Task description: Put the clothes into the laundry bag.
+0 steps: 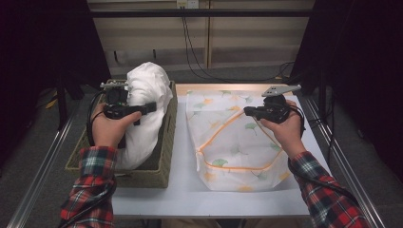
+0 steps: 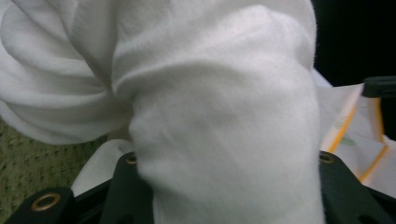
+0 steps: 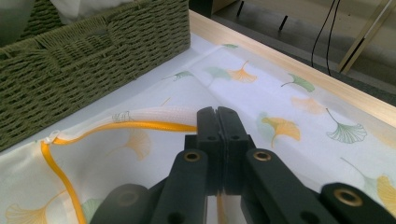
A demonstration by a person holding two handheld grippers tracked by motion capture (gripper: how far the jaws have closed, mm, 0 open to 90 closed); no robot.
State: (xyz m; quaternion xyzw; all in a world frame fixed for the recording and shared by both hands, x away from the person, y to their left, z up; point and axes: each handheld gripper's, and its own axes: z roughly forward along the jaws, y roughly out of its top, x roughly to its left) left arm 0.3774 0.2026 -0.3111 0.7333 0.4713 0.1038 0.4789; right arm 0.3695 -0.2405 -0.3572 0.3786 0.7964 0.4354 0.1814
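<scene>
High view shows a white table [image 1: 190, 190] with a green woven basket [image 1: 157, 171] on its left part and a laundry bag [image 1: 237, 147] with ginkgo leaf print lying flat on its right part. A big white cloth [image 1: 147, 95] stands up out of the basket, and its lower part is inside the basket. The left gripper [image 1: 138, 110] holds this cloth from the side. In the left gripper view the two black jaws stand partly apart and the thick fold of cloth [image 2: 224, 140] sits between them, pressed on both sides. The right gripper [image 1: 247, 111] rests on the bag. In the right gripper view its jaws are pressed together and they pinch the orange-edged opening of the bag [image 3: 154, 122], near the basket wall [image 3: 93, 65].
</scene>
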